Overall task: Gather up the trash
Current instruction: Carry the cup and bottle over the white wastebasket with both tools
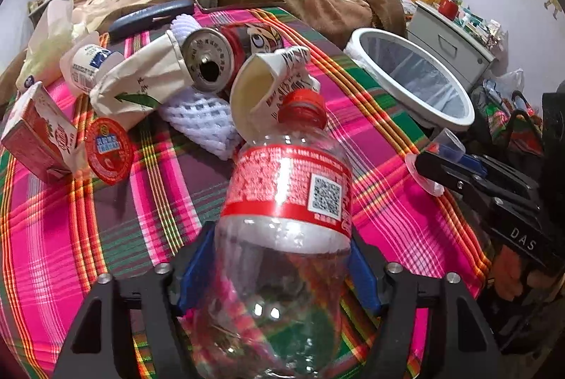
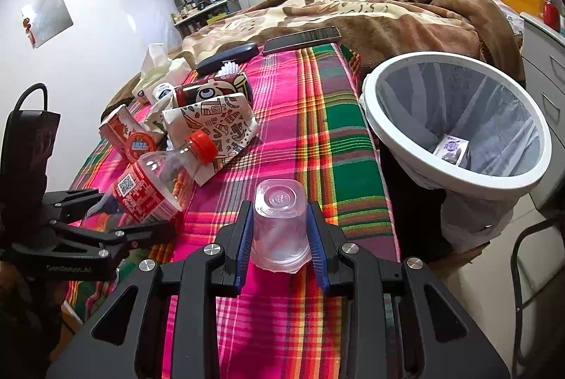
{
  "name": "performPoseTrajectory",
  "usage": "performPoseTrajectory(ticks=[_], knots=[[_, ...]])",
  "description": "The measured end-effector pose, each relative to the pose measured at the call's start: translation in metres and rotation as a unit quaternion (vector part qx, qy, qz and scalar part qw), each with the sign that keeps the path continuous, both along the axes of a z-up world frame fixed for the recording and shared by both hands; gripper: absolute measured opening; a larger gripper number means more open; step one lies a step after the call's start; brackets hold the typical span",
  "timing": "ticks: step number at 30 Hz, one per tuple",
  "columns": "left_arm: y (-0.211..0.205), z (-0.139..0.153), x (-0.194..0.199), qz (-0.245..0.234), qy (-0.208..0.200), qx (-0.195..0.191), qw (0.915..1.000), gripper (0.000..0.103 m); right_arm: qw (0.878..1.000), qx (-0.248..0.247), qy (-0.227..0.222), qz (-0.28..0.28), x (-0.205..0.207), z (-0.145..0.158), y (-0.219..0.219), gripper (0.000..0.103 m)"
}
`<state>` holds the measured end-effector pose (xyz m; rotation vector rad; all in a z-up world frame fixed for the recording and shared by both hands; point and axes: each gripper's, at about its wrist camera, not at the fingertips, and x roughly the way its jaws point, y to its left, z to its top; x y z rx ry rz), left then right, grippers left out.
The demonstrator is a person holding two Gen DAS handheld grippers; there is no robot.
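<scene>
Here, the left gripper [image 1: 279, 273] is pointing steeply down at the plaid cloth [image 1: 106, 220], and a clear plastic bottle [image 1: 286, 202] is lying between its blue pads [image 1: 192, 276]. Both pads are sitting against the bottle's sides, so the fingers are gripping the bottle around its lower body. The bottle is running forward from the fingers, its red cap [image 1: 303, 108] at the far end. It is empty and see-through, with a red label and a white code square around the middle. In the right wrist view the bottle [image 2: 152, 181] is tilting, cap end raised, with the left gripper [image 2: 116, 220] clamping its base end.

The right gripper [image 2: 282, 237] is aiming down at a shallower angle over the cloth. Its fingers are closing on a clear plastic cup [image 2: 280, 223], which is sitting upside down between the blue pads [image 2: 243, 248], bottom facing forward. The cup's rim is looking bent and uneven near the finger roots.

Beyond the left fingers, a pile of rubbish is lying on the cloth: a red drink can [image 1: 212, 61], a crushed paper cup [image 1: 272, 89], white foam netting [image 1: 201, 124], a red carton [image 1: 42, 135] and a round red lid [image 1: 109, 151].

Ahead and to the right of the right fingers, a white bin [image 2: 459, 121] with a clear liner is standing just beside the cloth's edge, a small box [image 2: 452, 147] lying inside it.
</scene>
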<state>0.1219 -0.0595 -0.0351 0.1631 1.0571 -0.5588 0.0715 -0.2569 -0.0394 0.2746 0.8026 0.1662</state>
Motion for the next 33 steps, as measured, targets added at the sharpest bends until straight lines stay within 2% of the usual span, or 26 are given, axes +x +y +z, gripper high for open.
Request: performPoseTrajectory(ticks=[5,18,25,33], knots=[[-0.003,0.004,-0.003,0.000,-0.011,0.005,0.9999,0.062,1.000,0.002,-0.002,-0.003,0.000,0.001,-0.005,0.031],[-0.014,0.030,-0.016,-0.001,-0.028,-0.033,0.9991,0.062,1.000,0.003,-0.018,-0.025,-0.004,0.015,-0.029,0.031],[-0.050,0.050,-0.008,-0.029,-0.042,-0.051,0.9974,0.062,0.998,-0.014,-0.027,-0.056,0.000,0.027,-0.059,0.031],[-0.104,0.058,0.014,-0.063,-0.034,-0.068,0.9951,0.062,0.995,-0.023,-0.024,-0.091,0.010,0.032,-0.096,0.031]])
